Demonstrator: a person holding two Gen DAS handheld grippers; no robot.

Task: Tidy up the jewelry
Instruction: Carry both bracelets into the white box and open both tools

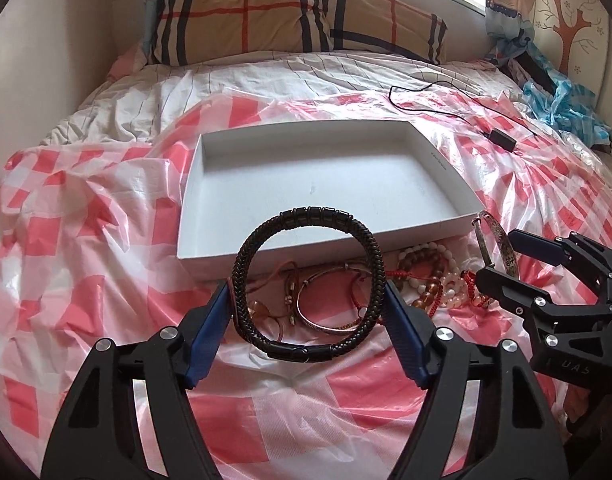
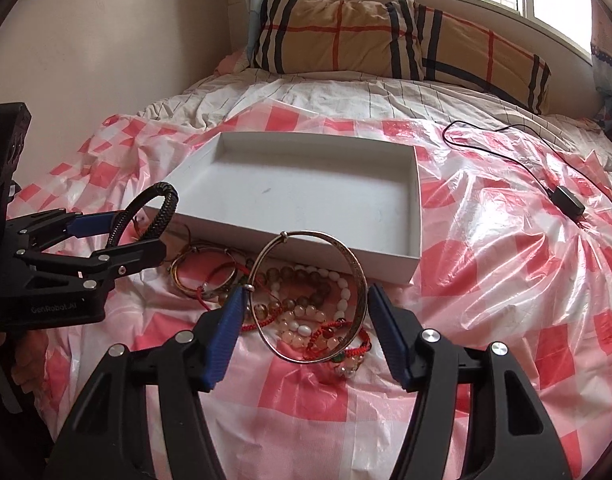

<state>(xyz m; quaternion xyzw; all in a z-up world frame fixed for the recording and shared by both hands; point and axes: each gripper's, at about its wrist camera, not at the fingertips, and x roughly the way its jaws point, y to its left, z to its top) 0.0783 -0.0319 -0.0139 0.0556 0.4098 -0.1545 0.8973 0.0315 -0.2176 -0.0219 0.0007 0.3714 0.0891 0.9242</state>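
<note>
- Fingers of the left gripper (image 1: 309,304) are clamping a black braided bracelet (image 1: 308,280) across its width, keeping the ring upright and clear of the pile.
- Right gripper (image 2: 302,312) fingers are clamping a silver bangle (image 2: 312,296) likewise.
- Both are hanging over the jewelry pile (image 2: 290,300) at the white box's (image 2: 414,216) near edge on the bed, probably bound for the empty box.
</note>
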